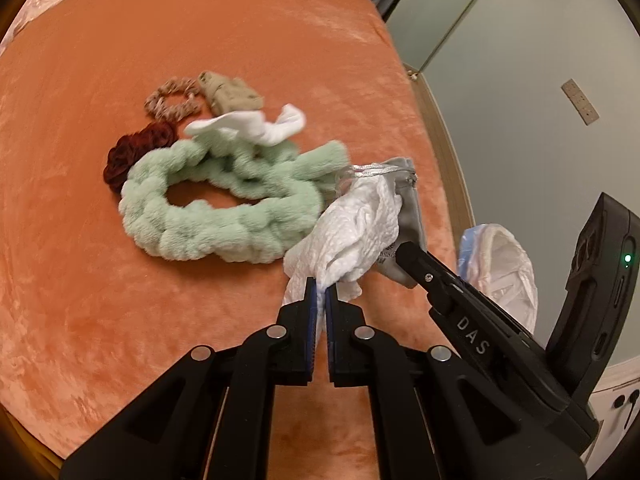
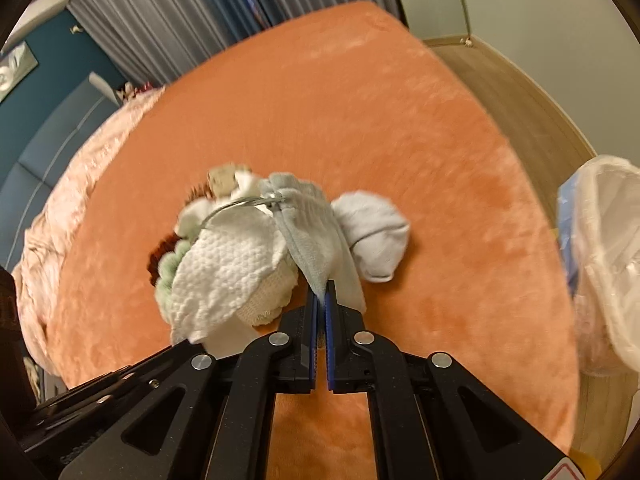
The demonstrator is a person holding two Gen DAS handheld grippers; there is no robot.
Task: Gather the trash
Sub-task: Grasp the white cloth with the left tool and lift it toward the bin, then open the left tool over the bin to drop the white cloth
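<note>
We hold a crumpled white paper towel [image 1: 352,236] in our left gripper [image 1: 320,292]; its jaws are squeezed tight on the towel's bottom edge, just above the orange bed cover [image 1: 120,300]. Our right gripper [image 2: 320,300] is squeezed tight on a flat grey pouch [image 2: 316,232] that touches the towel. We cannot tell what the pouch is made of, and its silver loop [image 2: 240,204] is blurry.

The towel hides part of the fluffy green headband [image 1: 224,208] behind it. Only the left view shows the dark red scrunchie [image 1: 136,152], pink scrunchie [image 1: 172,98] and beige clip [image 1: 232,96] clearly. Only the right view shows a balled pale cloth [image 2: 376,236] just beside the pouch. The white plastic bag [image 2: 604,264] is cut off at the edge in both views.
</note>
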